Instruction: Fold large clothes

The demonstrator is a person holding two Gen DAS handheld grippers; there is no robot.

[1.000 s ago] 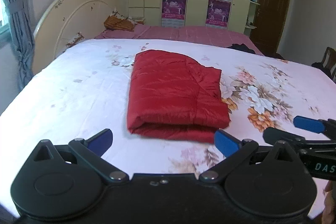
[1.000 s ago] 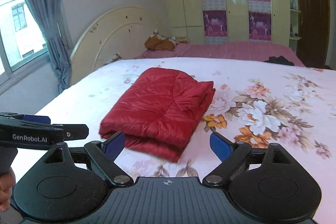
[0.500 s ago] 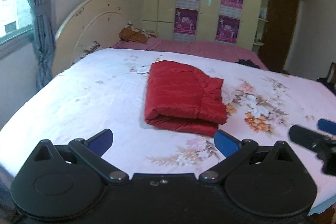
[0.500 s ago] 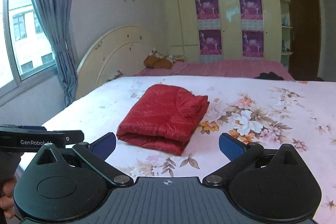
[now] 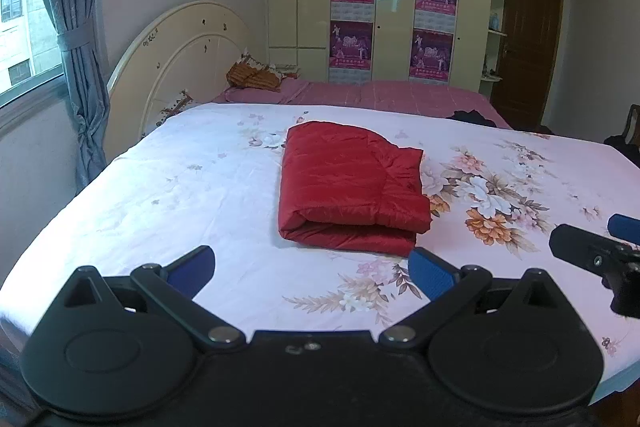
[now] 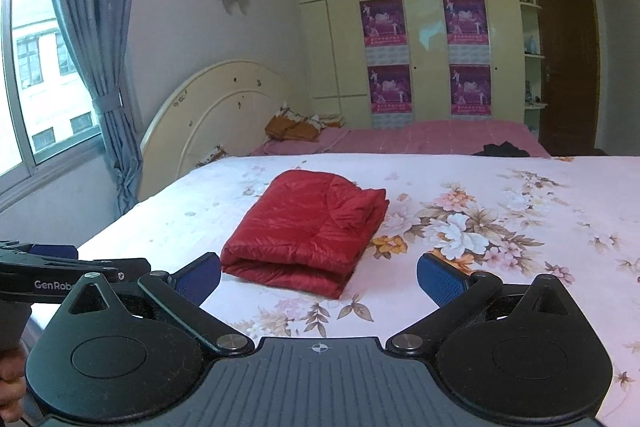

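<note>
A: Starting at the left: the left tongs (image 5: 312, 267) hang over the near edge of the bed, blue pads spread wide with nothing but the white floral bedsheet (image 5: 180, 195) between them. Released, then?

B: Released, yes, and clear of the cloth. Next, in the middle of the bed, lies the task's thing: the shiny red quilted padded garment (image 5: 348, 183), stacked into a thick rectangle. Its rounded fold faces the near edge, and the layers sit one on another.

A: From the right wrist view the red garment (image 6: 308, 227) looks the same: a compact bundle, well apart from the headboard and from the pink bed behind. One upper corner puckers a little.

B: Then the right tongs (image 6: 318, 281), also spread wide and empty, short of the bundle. The jaws touch no cloth.

A: So how far along?

B: I judge the folding done, or nearly so. No sleeve or hem trails loose that I can see. What is left, at most, is smoothing that puckered corner or setting the bundle aside.
</note>
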